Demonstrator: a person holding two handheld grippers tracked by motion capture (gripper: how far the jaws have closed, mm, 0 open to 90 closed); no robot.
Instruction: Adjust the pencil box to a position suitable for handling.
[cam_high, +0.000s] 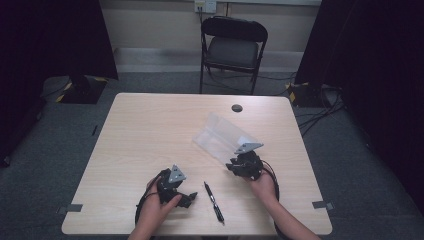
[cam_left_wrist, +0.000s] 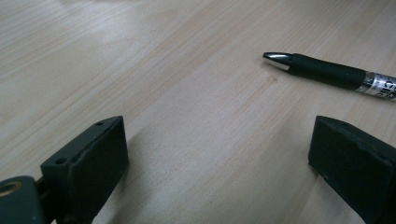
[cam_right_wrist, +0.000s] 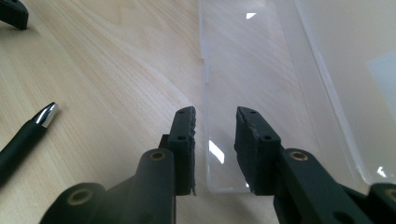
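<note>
On the near half of a pale wooden table (cam_high: 150, 130), lay a black pen (cam_high: 214, 202) with a silver tip, running near-to-far, between the two hand-held grippers. To the left of the pen, sat the left gripper (cam_high: 186, 199), held in the person's left hand (cam_high: 152, 212), its jaws spread wide apart and clamped on nothing. Through the left gripper view, showed bare wood between the two black jaws of the left gripper (cam_left_wrist: 219, 154), with the pen (cam_left_wrist: 331, 72) lying beyond the right-hand jaw, silver tip pointing left, apart from both jaws. To the right of the pen and a little farther off, rested the right gripper (cam_high: 233, 165), held in the right hand (cam_high: 264, 186), at the near end of a clear plastic case (cam_high: 222, 136) lying open on the table, right of centre. In the right gripper view, stood the right gripper (cam_right_wrist: 215, 135) with jaws partly open, a narrow gap between them, set on either side of the near left edge of the clear plastic case (cam_right_wrist: 252, 70); could not tell whether either pad touched the plastic. At the left of that view, lay the pen (cam_right_wrist: 25, 137), tip up toward the far side. Beyond the far edge of the table, stood a black folding chair (cam_high: 232, 47) on grey carpet. Near the far edge of the tabletop, sat a small dark round disc (cam_high: 237, 108).
</note>
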